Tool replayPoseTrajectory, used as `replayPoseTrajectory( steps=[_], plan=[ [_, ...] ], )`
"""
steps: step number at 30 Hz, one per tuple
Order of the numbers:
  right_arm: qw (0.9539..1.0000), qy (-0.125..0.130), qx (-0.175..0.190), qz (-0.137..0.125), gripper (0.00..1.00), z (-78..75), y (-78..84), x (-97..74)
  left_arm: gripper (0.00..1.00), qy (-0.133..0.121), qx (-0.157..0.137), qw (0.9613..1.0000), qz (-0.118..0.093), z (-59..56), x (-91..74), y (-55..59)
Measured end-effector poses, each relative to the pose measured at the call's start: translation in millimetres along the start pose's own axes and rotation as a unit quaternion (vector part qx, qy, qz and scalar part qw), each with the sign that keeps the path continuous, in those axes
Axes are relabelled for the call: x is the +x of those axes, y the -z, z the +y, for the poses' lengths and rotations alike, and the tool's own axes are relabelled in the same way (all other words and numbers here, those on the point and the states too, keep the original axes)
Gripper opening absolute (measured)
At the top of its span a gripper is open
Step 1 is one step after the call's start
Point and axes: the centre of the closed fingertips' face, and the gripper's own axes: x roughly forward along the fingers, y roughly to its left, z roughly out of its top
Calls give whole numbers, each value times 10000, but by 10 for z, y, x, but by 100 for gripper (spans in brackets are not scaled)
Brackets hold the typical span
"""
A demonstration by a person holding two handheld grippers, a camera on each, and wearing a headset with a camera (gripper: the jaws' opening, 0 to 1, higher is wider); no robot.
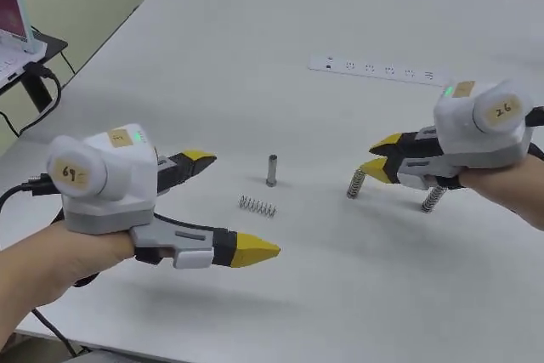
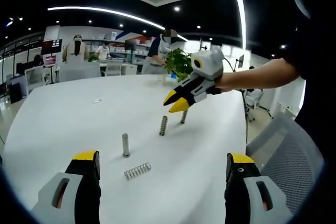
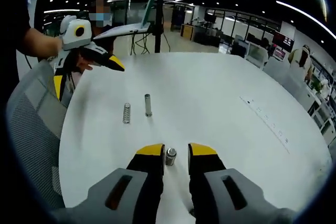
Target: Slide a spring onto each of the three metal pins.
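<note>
A: Jaws?
B: I'm seeing the left gripper (image 2: pixel 163 157) gaping wide; the right gripper (image 3: pixel 176 149) is hanging slightly parted by a sprung pin (image 3: pixel 170 156); the loose spring (image 1: pixel 257 205) is lying seven o'clock of the bare pin (image 1: pixel 272 170).

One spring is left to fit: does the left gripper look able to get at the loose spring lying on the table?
Probably yes. The left gripper has its jaws wide open, and the loose spring lies just ahead of them on bare table, with nothing between.
</note>
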Motion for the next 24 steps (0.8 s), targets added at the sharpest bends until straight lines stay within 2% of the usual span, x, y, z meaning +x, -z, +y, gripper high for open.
replayPoseTrajectory(
  steps=[10, 24],
  plan=[
    [9985, 30, 360, -403, 17, 114, -43, -205, 98, -2, 27, 10000, -18, 15, -6, -32],
    [9964, -56, 657, -526, 18, 370, 105, -277, 97, 18, 9, 10000, 1, 25, -13, -2]
  ],
)
